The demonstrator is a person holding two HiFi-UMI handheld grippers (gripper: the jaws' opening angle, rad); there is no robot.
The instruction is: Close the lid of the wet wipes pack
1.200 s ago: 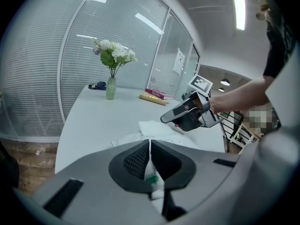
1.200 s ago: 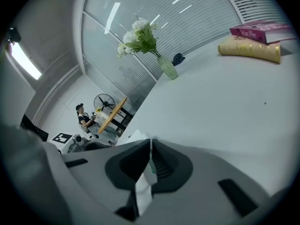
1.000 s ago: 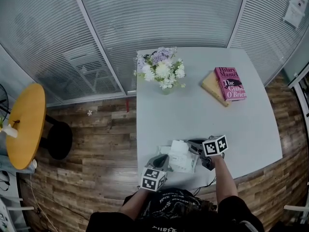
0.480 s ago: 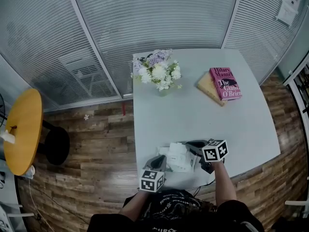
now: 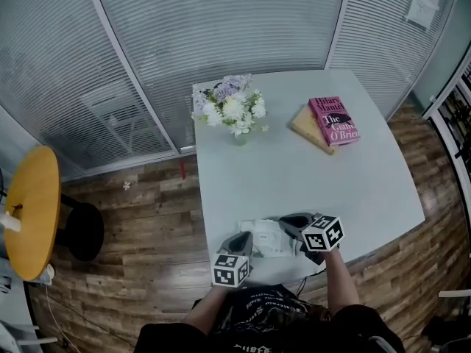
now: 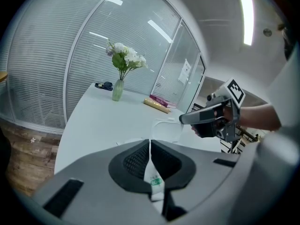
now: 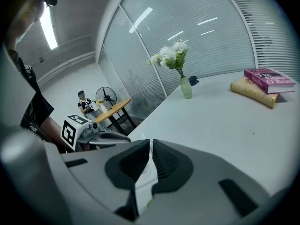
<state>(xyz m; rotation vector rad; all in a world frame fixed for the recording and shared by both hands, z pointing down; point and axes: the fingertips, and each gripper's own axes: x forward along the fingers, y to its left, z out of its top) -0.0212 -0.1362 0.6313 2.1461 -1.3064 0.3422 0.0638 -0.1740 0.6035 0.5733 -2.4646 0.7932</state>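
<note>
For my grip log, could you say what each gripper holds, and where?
Left gripper: white wet wipes pack, by its near edge. Right gripper, jaws opening: edge of white plastic lid between them.

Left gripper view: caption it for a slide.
Left gripper shut on the wet wipes pack; flowers and books beyond.

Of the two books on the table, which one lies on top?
The pink book lies on top. The tan book is under it, and only its edge shows, on the side toward the flowers.
</note>
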